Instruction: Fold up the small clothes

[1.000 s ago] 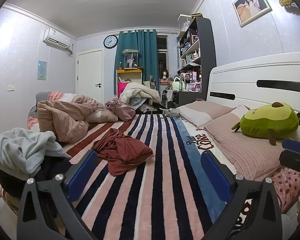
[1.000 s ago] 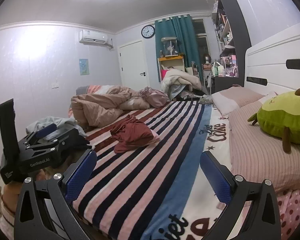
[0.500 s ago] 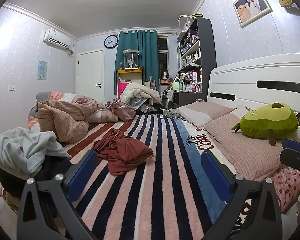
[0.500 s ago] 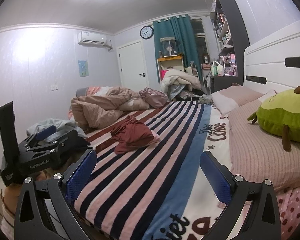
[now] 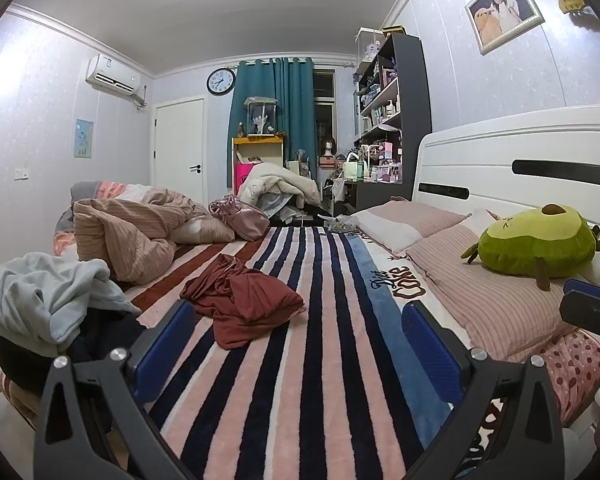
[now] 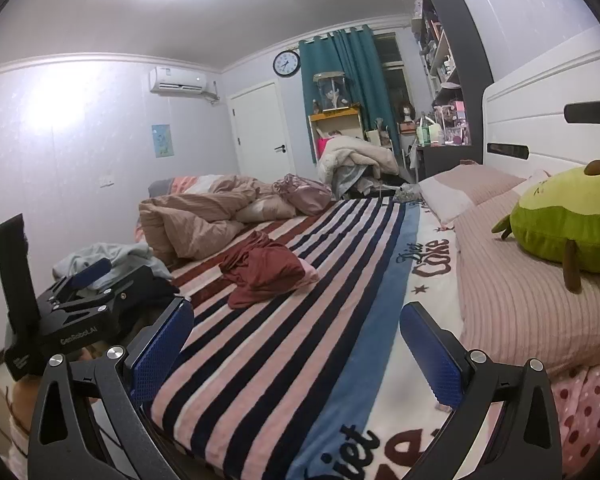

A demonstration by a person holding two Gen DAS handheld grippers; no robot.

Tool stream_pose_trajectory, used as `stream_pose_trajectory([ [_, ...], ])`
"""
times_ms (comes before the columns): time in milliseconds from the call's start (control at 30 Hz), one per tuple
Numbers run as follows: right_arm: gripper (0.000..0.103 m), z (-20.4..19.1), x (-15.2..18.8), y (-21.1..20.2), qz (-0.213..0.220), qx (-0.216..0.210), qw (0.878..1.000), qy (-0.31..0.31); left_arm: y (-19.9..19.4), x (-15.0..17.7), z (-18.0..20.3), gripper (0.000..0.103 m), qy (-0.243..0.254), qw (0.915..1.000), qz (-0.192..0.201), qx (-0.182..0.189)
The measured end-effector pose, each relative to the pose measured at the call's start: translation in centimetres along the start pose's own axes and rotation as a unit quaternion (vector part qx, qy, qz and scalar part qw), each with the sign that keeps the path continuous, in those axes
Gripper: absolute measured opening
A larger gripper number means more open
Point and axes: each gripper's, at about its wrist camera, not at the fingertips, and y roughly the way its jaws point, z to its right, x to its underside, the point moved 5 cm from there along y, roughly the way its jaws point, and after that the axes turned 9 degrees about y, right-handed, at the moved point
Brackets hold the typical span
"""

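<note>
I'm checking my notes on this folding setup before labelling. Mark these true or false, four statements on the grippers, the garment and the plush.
1. The left gripper is open and holds nothing. True.
2. The crumpled rust-red garment is neatly folded. False: it lies bunched on the striped blanket.
3. The green avocado plush toy rests on a pink ribbed pillow. True.
4. The right gripper is shut on the garment. False: it is open, short of it.
</note>
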Motion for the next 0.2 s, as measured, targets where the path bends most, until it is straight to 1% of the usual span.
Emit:
stream_pose_trajectory([
  [200,0.103,-0.10,0.07,-0.04,-0.001,0.001,1.000,0.001,0.03,0.01,0.11,0.102,0.000,1.0000,0.001,0.002],
])
